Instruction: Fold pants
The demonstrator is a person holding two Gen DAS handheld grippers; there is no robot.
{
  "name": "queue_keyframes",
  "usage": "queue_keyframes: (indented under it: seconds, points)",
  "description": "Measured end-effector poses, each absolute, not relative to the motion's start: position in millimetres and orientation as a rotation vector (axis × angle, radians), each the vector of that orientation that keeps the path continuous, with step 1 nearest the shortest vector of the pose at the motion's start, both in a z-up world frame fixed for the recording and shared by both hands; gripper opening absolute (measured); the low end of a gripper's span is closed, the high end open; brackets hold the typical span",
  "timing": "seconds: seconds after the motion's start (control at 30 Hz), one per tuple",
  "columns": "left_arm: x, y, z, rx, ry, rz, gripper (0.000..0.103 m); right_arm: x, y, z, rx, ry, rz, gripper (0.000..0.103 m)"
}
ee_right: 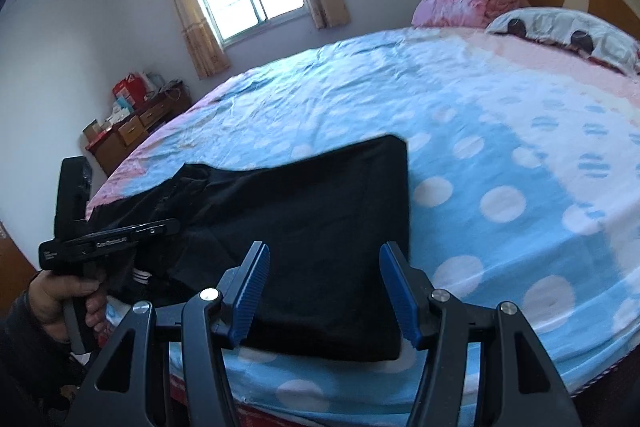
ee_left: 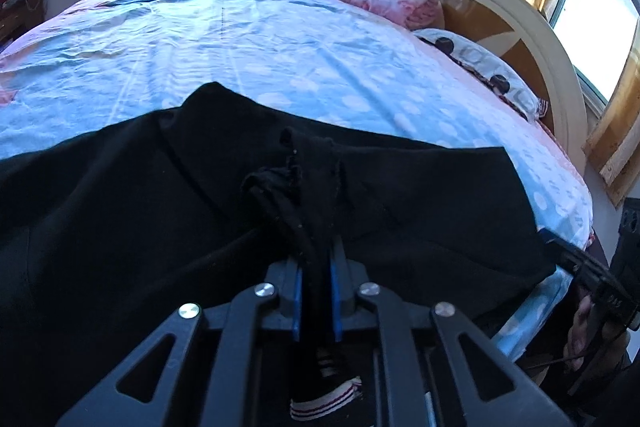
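Left tool (ee_left: 316, 267): clamped on bunched black pants (ee_right: 320, 227).
Right tool (ee_right: 324, 287): fingers apart, above the pants.
Pants: near edge of bed (ee_right: 500, 167).

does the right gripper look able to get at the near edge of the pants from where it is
Probably yes. The right gripper is open and empty, hanging just over the near edge of the black pants, with nothing between them. The left gripper, shut on bunched fabric, sits well to the side.
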State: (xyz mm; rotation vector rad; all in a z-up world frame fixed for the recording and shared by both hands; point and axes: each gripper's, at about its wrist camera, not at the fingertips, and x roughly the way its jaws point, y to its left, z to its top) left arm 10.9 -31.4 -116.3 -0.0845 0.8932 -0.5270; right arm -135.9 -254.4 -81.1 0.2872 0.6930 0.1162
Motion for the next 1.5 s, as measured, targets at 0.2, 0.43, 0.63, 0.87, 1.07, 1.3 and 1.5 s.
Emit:
queue_keyframes:
  seconds: [0.2, 0.43, 0.63, 0.87, 1.07, 1.3, 1.5]
  points:
    - [4.3, -28.9, -107.5, -0.040, 0.879, -0.497, 0.051, -127.0, -254.1, -91.1, 0.257, 0.778, 0.098, 0.061]
    - [-9.5, -26.3, -83.7, 0.008, 0.764, -0.491, 0.081, -115.1, -249.9, -51.5, 0.204, 0.710, 0.076, 0.062]
    - [8.4, -51.7, -113.4, 0.071, 0.873, -0.499, 0.081, -47.4, -249.7, -63.2, 0.144, 0.755, 0.050, 0.062]
    - [5.5, -56.9, -115.6, 0.093, 0.861, -0.494, 0.085, -29.2, -257.3, -81.7, 0.135, 0.849, 0.035, 0.063]
    - [4.3, -59.3, -116.7, 0.096, 0.860, -0.487, 0.087, -87.2, -258.1, -59.8, 0.181, 0.817, 0.071, 0.063]
    - [1.6, -65.4, -120.1, 0.123, 0.851, -0.482, 0.094, -137.1, -248.7, -90.4, 0.165, 0.876, 0.126, 0.069]
    - [1.7, -66.4, -120.0, 0.126, 0.845, -0.479, 0.096, -135.5, -241.6, -97.7, 0.120, 0.887, 0.117, 0.077]
